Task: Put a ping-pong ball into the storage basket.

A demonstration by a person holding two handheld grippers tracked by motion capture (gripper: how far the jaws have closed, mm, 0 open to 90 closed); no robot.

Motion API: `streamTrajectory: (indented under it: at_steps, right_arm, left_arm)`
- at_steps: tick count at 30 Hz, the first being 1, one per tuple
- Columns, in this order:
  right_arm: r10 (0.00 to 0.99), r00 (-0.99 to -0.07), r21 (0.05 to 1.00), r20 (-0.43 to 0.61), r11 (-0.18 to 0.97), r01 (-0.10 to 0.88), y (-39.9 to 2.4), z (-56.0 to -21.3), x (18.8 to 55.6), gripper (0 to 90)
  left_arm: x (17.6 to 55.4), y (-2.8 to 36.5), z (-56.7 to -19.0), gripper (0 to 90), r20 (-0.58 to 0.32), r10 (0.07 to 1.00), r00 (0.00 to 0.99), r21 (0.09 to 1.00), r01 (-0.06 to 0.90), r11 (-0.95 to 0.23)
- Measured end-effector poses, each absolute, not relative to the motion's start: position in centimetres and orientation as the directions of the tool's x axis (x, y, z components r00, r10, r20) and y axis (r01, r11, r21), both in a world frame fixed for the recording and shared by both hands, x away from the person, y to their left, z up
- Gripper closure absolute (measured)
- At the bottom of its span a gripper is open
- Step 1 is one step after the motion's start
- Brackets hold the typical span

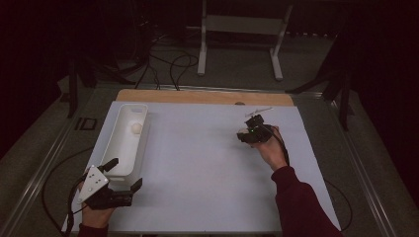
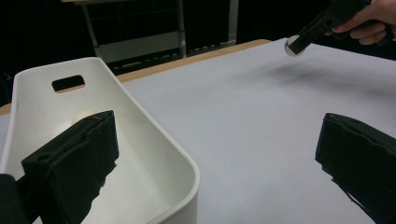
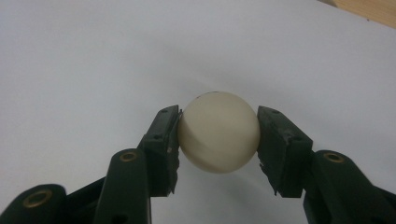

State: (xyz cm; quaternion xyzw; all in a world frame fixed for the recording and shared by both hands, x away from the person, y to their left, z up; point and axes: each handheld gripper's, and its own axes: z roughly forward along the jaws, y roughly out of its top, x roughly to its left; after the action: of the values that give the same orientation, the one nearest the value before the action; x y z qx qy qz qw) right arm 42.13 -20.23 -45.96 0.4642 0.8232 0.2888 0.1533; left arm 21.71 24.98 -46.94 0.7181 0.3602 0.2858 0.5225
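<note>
A cream-white ball sits clamped between the two black jaws of my right gripper, held just above the white table sheet. From the high view the same gripper hangs over the right middle of the sheet, ball at its tip. The left gripper view catches that ball far off at top right. My left gripper stands open at the near left corner, one jaw over the near end of a white bin. A second pale ball lies inside the bin.
The bin has a handle slot in its far wall and lies lengthwise along the sheet's left edge. A wooden table strip runs behind the sheet. A white metal frame and cables lie on the floor beyond.
</note>
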Motion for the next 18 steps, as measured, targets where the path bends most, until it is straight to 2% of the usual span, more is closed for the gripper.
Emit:
streamTrajectory:
  at_steps: [18]
  right_arm:
    - [0.838, -0.545, 0.63, 0.024, 0.41, 0.659, -19.41, -45.57, 41.68, 50.6]
  left_arm:
    - [21.7, 24.97, -46.93, 0.0, 0.035, 0.816, 0.577, 0.956, 0.218, -0.195]
